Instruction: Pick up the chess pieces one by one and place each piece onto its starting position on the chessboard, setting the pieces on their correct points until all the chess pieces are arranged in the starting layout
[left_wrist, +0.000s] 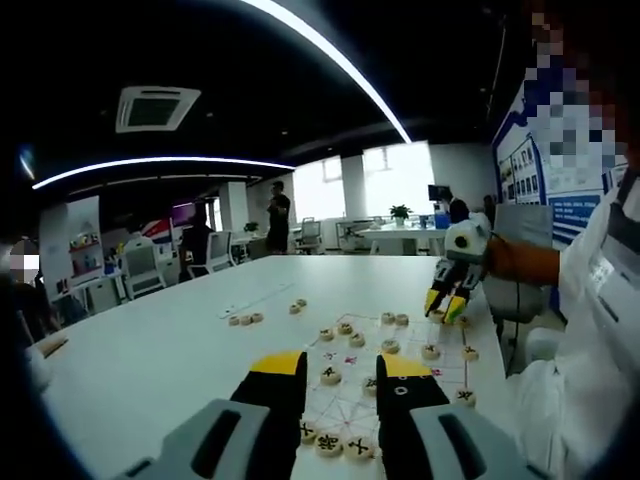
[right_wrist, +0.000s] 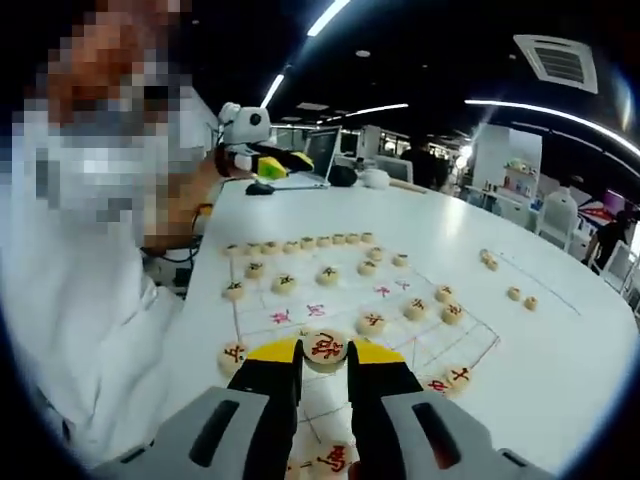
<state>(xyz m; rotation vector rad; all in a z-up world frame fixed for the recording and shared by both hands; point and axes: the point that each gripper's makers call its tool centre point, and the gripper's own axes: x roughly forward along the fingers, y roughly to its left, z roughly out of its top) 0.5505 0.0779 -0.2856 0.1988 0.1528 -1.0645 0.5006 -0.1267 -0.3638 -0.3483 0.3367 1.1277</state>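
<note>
1. On the white bench (right_wrist: 560, 330), in right gripper view: the chessboard (right_wrist: 345, 300), a pale sheet w/ thin red lines & red characters, lies flat; round wooden chess pieces sit on its points
2. Right gripper (right_wrist: 324, 372): black jaws w/ yellow tips rise from bottom of its view, clenched on a red-marked piece (right_wrist: 326, 348) held between the tips, low over the near part of the board
3. Far edge of board in that view: a row of pieces (right_wrist: 300, 243) side by side; two (right_wrist: 271, 268) and (right_wrist: 383, 263) stand behind it, then a spaced line of them (right_wrist: 285, 283)
4. Nearer side: red-marked pieces incl. one (right_wrist: 372, 322) just beyond the jaws, one (right_wrist: 234, 352) left of them, a pair (right_wrist: 447, 382) to the right
5. Off-board strays on bare bench, well apart from the sheet: two (right_wrist: 488, 259) and two (right_wrist: 521, 297)
6. Left gripper (left_wrist: 341, 385) in its own view: jaws released, gap between tips clear, nothing held; hovers above board end w/ pieces (left_wrist: 331, 375) seen thru the gap & a row (left_wrist: 343, 446) below
7. Left gripper view also catches the right gripper at far side over the board, a hand behind it; stray pieces (left_wrist: 245, 319) & (left_wrist: 298, 305) on bench left of the board
8. Person in white clothes (left_wrist: 575, 380) beside the bench; office chairs and people standing far back
</note>
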